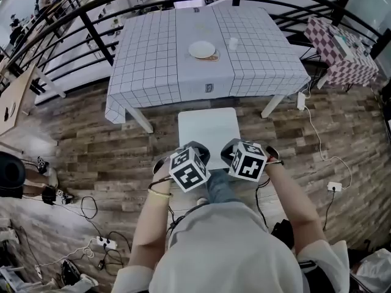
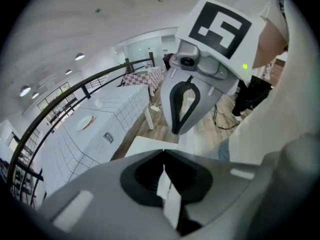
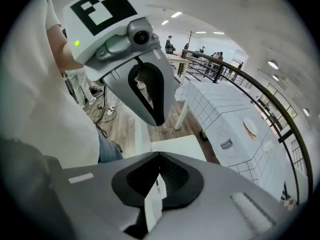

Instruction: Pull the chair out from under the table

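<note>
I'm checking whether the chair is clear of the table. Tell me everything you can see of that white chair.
The chair shows a flat, squarish white seat with rounded corners, smooth, perhaps plastic. It stands upright on the plank floor, before the cloth-covered table, its seat just clear of the cloth's hanging edge. Nothing lies on the seat. The left gripper and right gripper, both shut and empty, cover its near edge; contact cannot be told. Its legs are hidden.

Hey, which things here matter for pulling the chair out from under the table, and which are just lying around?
For the job:
chair
table
left gripper, shut, empty
right gripper, shut, empty

Just lying about:
plate
cup
power strip
floor cable
red-checked table
</note>
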A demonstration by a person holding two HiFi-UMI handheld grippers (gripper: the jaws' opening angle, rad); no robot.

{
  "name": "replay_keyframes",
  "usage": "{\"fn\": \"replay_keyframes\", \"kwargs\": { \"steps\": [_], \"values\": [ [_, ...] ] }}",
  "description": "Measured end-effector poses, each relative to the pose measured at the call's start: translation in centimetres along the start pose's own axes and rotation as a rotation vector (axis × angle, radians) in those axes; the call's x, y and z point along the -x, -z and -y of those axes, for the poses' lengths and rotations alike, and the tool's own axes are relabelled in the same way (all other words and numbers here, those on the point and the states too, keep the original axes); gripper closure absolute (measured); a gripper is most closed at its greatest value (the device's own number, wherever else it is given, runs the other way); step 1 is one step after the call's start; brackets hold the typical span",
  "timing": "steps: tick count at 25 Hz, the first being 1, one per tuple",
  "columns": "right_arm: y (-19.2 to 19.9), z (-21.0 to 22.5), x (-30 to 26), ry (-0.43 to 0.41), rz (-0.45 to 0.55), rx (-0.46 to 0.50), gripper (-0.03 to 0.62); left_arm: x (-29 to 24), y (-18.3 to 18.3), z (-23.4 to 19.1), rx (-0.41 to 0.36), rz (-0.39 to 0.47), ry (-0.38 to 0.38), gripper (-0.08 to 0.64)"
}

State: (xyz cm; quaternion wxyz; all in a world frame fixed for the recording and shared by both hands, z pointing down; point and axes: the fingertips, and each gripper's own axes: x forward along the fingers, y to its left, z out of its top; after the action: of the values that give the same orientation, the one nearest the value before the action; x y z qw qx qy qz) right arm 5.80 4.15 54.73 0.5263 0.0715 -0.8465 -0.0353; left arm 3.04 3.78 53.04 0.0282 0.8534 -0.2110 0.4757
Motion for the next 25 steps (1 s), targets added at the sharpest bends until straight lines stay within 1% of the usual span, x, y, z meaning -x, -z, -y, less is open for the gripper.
{"fn": "replay_keyframes", "kwargs": {
  "steps": [5, 9, 11, 15, 17, 19, 21, 25],
  "values": [
    [-0.9, 1.8, 0.6, 0.104, 0.069, -0.083, 0.594, 0.3, -0.6, -1.5, 0.062, 0.069, -0.097, 0.549],
    [-1.5, 3.5, 1.2, 0.204, 0.159, -0.212, 0.594, 0.5, -1.1, -2.1, 0.121, 0.12, -0.134, 0.549],
    [-1.8, 3.9, 1.6, 0.228, 0.209, -0.266, 0.594, 0.6, -1.2, -2.6, 0.146, 0.145, -0.172, 0.549],
    [-2.3, 4.9, 2.4, 0.294, 0.279, -0.295, 0.594, 1.1, -1.6, -3.9, 0.211, 0.197, -0.262, 0.549],
    [-2.4, 5.3, 2.7, 0.327, 0.313, -0.329, 0.594, 1.4, -1.9, -4.6, 0.254, 0.233, -0.311, 0.549],
    [-2.6, 5.8, 3.1, 0.359, 0.357, -0.385, 0.594, 1.7, -2.0, -5.1, 0.297, 0.263, -0.342, 0.549],
    [-2.8, 6.3, 3.8, 0.382, 0.41, -0.455, 0.594, 2.0, -2.0, -5.3, 0.33, 0.289, -0.358, 0.549],
    [-3.1, 6.8, 4.9, 0.395, 0.519, -0.585, 0.594, 2.9, -2.3, -5.9, 0.416, 0.369, -0.391, 0.551]
  ]
}}
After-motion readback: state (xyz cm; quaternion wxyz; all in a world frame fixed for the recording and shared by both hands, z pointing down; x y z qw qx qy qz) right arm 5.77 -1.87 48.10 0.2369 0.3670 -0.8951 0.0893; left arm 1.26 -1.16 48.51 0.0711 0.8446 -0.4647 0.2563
